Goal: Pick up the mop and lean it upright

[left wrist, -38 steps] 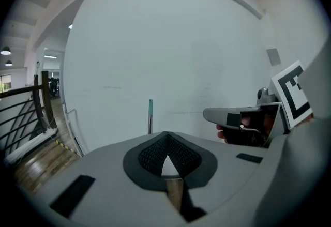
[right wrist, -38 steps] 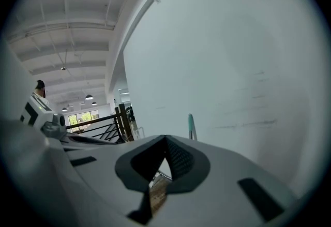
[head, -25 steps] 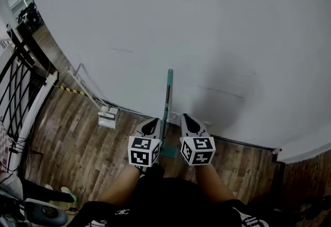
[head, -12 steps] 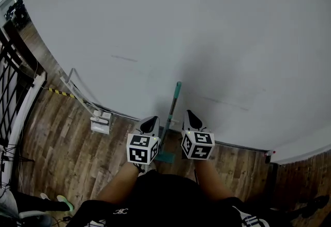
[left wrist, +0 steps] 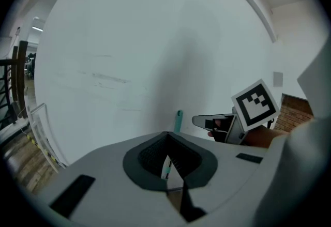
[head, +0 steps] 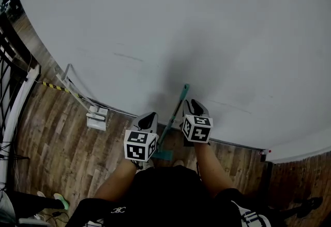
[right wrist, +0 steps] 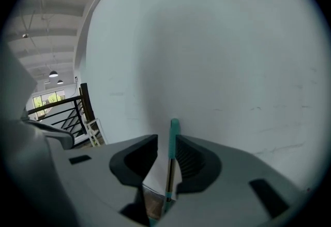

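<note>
Though only its own view is showing it, my right hand-held gripper (right wrist: 166,139) is narrowly straddling the mop (right wrist: 174,126); my left hand-held gripper (left wrist: 166,135) is sitting shut.

A broad white wall (head: 207,24) meets a wood-plank floor (head: 57,133). At the wall's foot, leftward, sits a small white box (head: 96,117). Further left along the wall lies a yellow-and-black striped strip (head: 54,87), and beyond it stands a black railing (head: 6,65).

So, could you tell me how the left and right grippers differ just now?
The left gripper has its jaws closed, beside the mop handle; the right gripper has jaws apart, straddling that handle. The left sits lower in the head view. Both face the white wall.
</note>
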Tool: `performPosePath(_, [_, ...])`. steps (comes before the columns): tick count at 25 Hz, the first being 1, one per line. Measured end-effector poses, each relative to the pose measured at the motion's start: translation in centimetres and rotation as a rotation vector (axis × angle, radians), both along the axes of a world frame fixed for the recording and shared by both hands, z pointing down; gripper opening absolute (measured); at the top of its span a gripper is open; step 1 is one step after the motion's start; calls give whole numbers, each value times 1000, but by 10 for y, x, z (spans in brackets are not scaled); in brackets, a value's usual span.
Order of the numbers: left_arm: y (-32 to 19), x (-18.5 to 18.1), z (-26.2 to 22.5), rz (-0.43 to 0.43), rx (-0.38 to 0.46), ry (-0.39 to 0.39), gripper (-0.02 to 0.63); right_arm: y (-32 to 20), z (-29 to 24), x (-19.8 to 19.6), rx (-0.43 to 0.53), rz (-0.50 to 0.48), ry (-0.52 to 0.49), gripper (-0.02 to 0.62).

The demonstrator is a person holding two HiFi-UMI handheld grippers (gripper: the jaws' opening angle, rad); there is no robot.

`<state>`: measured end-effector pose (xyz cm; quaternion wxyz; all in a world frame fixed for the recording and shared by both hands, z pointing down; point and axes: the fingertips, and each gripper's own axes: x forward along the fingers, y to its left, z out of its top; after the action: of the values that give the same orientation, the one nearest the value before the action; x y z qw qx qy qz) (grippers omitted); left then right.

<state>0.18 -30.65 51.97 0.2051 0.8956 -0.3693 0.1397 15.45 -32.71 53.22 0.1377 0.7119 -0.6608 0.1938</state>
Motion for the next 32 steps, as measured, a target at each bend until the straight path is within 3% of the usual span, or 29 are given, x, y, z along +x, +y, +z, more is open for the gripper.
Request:
performPosePath(7, [-8, -9, -2, -85, 3, -8, -3, -40, 31, 8, -77, -36, -19, 141])
performPosePath(17, [-4, 1, -7, -184, 16, -45, -3, -66, 51, 17, -121, -105, 2, 141])
performPosePath(19, [-4, -1, -5, -203, 10, -57, -3, -68, 58, 18, -141, -108, -17, 117])
performPosePath(32, [3, -1, 3, -258, -2, -95, -3, -70, 62, 14, -95, -246, -26, 114])
